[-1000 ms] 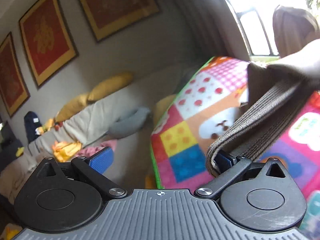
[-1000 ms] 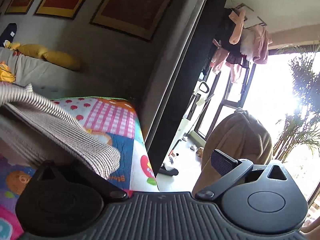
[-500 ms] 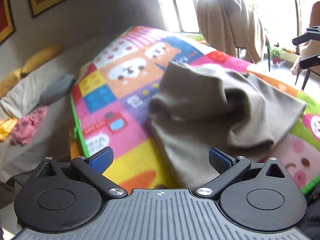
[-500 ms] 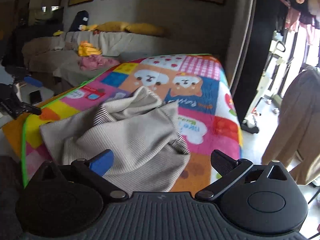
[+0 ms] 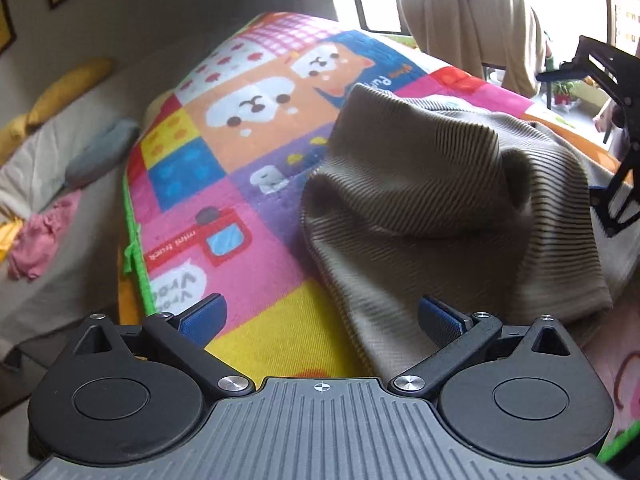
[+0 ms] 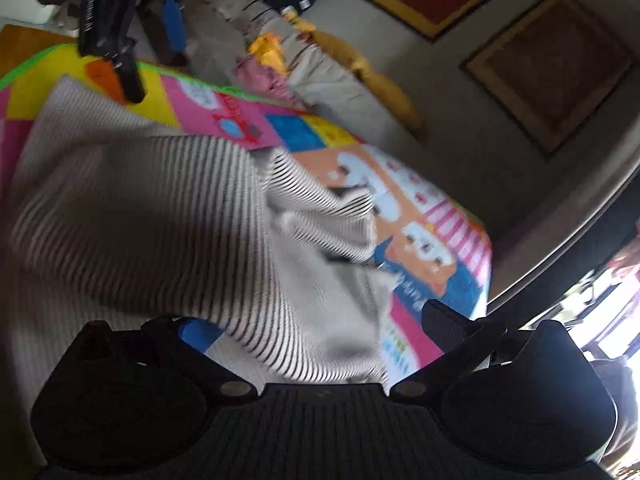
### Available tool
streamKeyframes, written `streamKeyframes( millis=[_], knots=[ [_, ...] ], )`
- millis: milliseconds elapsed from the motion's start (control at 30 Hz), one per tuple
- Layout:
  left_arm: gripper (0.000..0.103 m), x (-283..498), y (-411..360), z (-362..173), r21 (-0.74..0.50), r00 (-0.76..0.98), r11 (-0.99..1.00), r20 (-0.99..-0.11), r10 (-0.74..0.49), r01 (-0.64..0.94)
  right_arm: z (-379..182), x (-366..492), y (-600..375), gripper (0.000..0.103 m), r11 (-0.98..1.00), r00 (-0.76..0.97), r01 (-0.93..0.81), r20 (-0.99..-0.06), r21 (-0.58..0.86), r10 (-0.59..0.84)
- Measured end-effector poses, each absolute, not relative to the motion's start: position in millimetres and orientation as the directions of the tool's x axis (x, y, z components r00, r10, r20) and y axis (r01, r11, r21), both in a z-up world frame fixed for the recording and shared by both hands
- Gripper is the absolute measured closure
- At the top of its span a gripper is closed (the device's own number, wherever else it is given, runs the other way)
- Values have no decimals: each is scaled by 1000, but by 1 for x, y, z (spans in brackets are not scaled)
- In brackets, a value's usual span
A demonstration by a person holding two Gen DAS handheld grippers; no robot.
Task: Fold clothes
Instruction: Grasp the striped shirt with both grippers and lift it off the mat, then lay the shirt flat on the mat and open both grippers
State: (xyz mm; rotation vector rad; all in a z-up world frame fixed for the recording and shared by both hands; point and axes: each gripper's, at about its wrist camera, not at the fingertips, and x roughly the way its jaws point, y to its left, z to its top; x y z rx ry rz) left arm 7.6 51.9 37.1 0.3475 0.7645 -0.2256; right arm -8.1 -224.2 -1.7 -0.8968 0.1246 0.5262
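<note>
A second ago my left gripper [image 5: 320, 316] pinched the ribbed beige garment [image 5: 440, 200] by its edge, lifted off the colourful play mat [image 5: 240, 128]. Now its fingers are spread apart and empty, and the garment lies bunched on the mat. My right gripper [image 6: 320, 328], also spread, has swung from the window to face the garment, blurred, close above the cloth.

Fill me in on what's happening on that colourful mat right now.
A person holding two grippers is folding clothes. A ribbed beige garment lies in a rumpled heap on the cartoon-print play mat, not yet folded flat. The left gripper is open at the garment's near edge, gripping nothing. The right gripper is also open over the cloth; its view is blurred.
</note>
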Motion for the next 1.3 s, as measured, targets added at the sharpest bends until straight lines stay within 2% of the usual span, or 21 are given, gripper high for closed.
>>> streamKeyframes(
  millis=[67,133,200,267,333,433,533,600,733,800,900,933,1033,1133,1233,1300],
  knots=[
    [0,21,41,37,240,702,902,-707,-91,359,3,14,-216,0,615,943,-309,-152,-726,295],
    [0,30,27,36,262,698,871,-706,-121,415,24,58,-230,0,768,996,-83,-28,-635,85],
    [0,36,9,32,302,691,821,-708,-147,484,47,99,-264,0,878,992,72,-61,-473,-114],
    [0,42,-7,24,373,697,754,-700,-153,540,59,124,-302,0,921,958,172,-158,-351,-239],
    [0,49,-24,12,465,720,674,-679,-144,574,55,125,-321,0,936,941,162,-235,-313,-241],
    [0,67,-44,-3,581,782,608,-614,-108,541,45,123,-340,0,947,914,137,-331,-289,-233],
    [0,94,-37,13,642,888,688,-460,-6,337,34,110,-337,0,939,906,89,-364,-333,-215],
    [0,120,-4,37,597,916,792,-377,136,128,33,100,-333,0,933,911,49,-367,-358,-188],
    [0,160,91,59,509,821,820,-330,466,-261,42,93,-308,0,917,920,-91,-385,-388,-72],
    [0,161,122,56,501,759,792,-346,552,-349,47,96,-290,0,902,912,-183,-411,-392,7],
    [0,144,149,50,462,724,793,-373,581,-397,50,114,-246,0,857,876,-322,-471,-403,107],
    [0,137,153,51,411,738,832,-412,534,-372,48,124,-230,0,840,861,-360,-492,-407,130],
    [0,115,148,56,189,810,969,-534,240,-162,36,156,-181,0,782,810,-453,-565,-429,159],
    [0,94,140,60,-45,811,997,-580,-76,62,8,196,-135,0,708,792,-486,-600,-513,109],
    [0,86,104,60,-101,761,957,-586,-277,271,-16,229,-116,0,657,870,-375,-492,-654,6],
    [0,83,76,55,-92,728,931,-599,-335,353,-11,241,-117,0,674,865,-362,-502,-644,-15]
  ],
)
